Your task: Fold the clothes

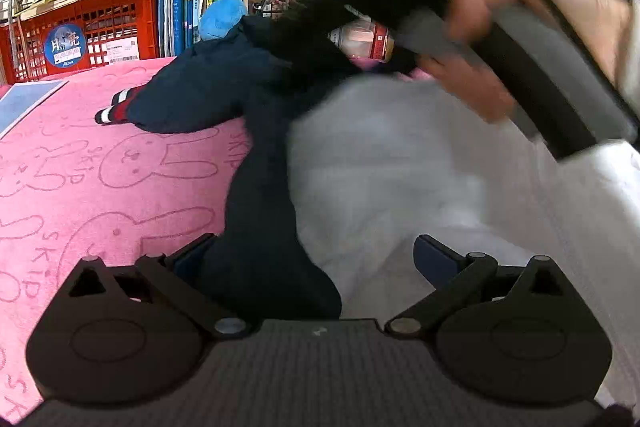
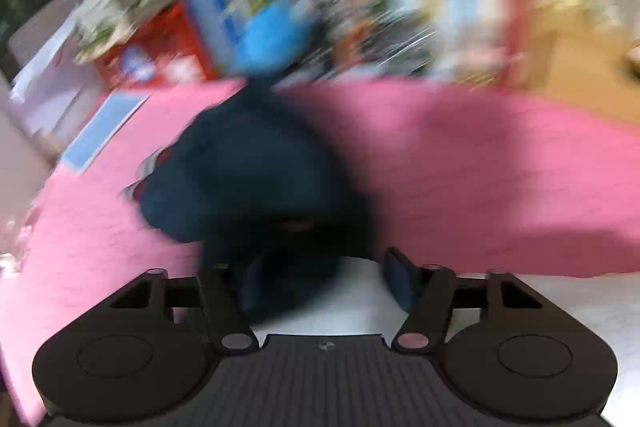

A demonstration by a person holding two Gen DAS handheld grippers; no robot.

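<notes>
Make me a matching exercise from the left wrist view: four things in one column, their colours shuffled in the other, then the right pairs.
Things:
1. crate
2. bunny-print cover
3. jacket
4. soft toy

Colours:
A. navy
B. light blue
C. red
D. pink

Pairs: 1-C, 2-D, 3-A, 4-B

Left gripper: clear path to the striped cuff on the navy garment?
Probably yes. The left gripper is open, the striped cuff lies exposed on the pink cover, with nothing between them.
</notes>
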